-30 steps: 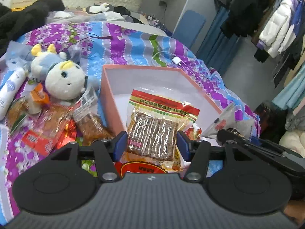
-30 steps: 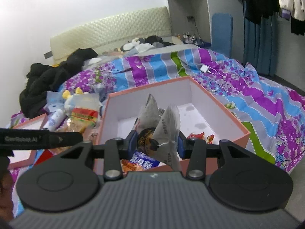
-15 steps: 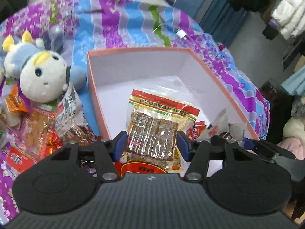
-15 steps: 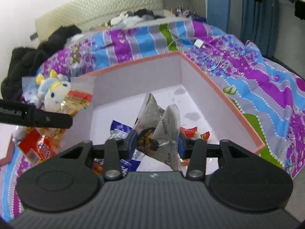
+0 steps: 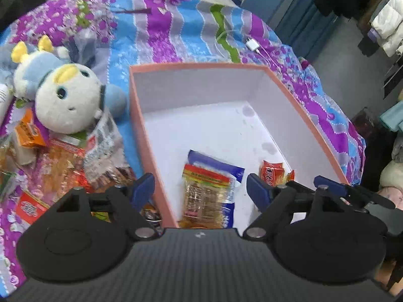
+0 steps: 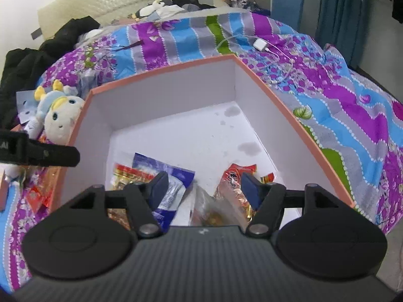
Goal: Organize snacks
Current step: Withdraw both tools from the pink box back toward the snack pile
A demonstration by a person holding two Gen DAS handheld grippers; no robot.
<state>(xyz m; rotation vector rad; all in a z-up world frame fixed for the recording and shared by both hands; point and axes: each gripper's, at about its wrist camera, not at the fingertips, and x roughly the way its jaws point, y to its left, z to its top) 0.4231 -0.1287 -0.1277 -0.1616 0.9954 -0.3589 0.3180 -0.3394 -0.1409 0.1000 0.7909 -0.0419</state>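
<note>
Box (image 5: 141,136): orange outside, white inside, sits open on the striped bed cover (image 5: 176,30).
Left tongs (image 5: 200,188): over the near end of the box, wide and still opening, nothing pinched.
Brown snack bag (image 5: 205,198): lies loose in the box, on a blue packet (image 5: 221,168).
Right tongs (image 6: 204,188): over the near end of the box too, opening, nothing pinched.
Clear bag (image 6: 214,214): blurry, looks like it is lying in the box below those tongs.
Red wrapper (image 5: 273,172): in the box, right side.
Plush toy (image 5: 65,100): left of the box.
Loose snacks (image 5: 60,161): piled left of the box.
</note>
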